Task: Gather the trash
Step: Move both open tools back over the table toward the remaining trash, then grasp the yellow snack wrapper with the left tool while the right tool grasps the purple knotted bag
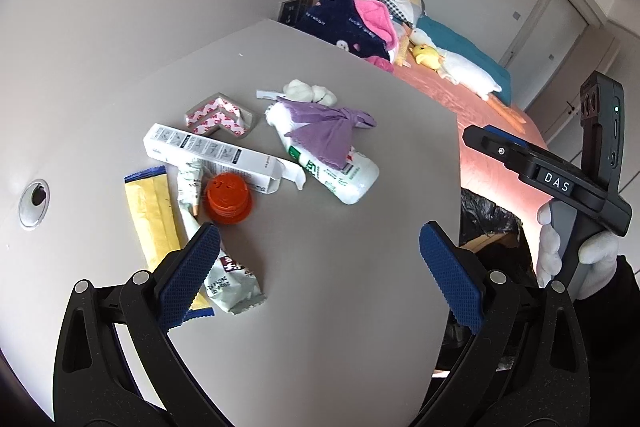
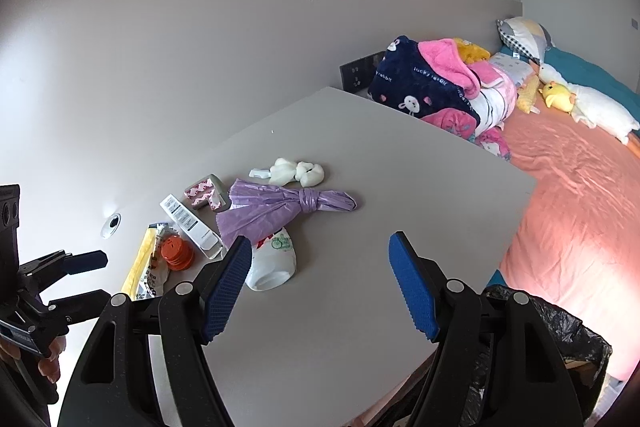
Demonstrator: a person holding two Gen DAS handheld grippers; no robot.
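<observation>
- The left gripper (image 1: 320,243) hangs over the grey table (image 1: 340,307) with its blue-padded jaws spread wide and nothing between them; its left pad sits above the end of a crumpled white wrapper (image 1: 230,283) and a yellow padded envelope (image 1: 154,223).
- The right gripper (image 2: 320,267) is likewise wide open and empty, held over bare tabletop just in front of a white plastic bottle (image 2: 274,263) lying on its side.
- A knotted purple plastic bag (image 2: 276,207) is draped across that bottle.
- Left of it the trash sits in a loose cluster: an orange cap (image 1: 228,199), a long white carton (image 1: 212,157) with its end flap open, and a grey corner guard (image 1: 220,119) with pink-printed tape backing.
- Beyond the bag lie white wads (image 1: 312,91) and a small white plastic strip (image 1: 267,94).
- A round cable grommet (image 1: 35,203) is set in the table at the far left.
- The near half of the tabletop is bare, as is its far corner by the plain wall (image 2: 160,47).
- A black bin bag (image 2: 560,331) gapes just past the table's right edge, below the right gripper.
- Further right is a bed with a salmon-pink sheet (image 2: 580,207), with heaped blankets (image 2: 432,83), a plush goose (image 2: 600,113) and a yellow plush duck (image 2: 557,95).
- Closet doors (image 1: 548,23) stand behind the bed.
</observation>
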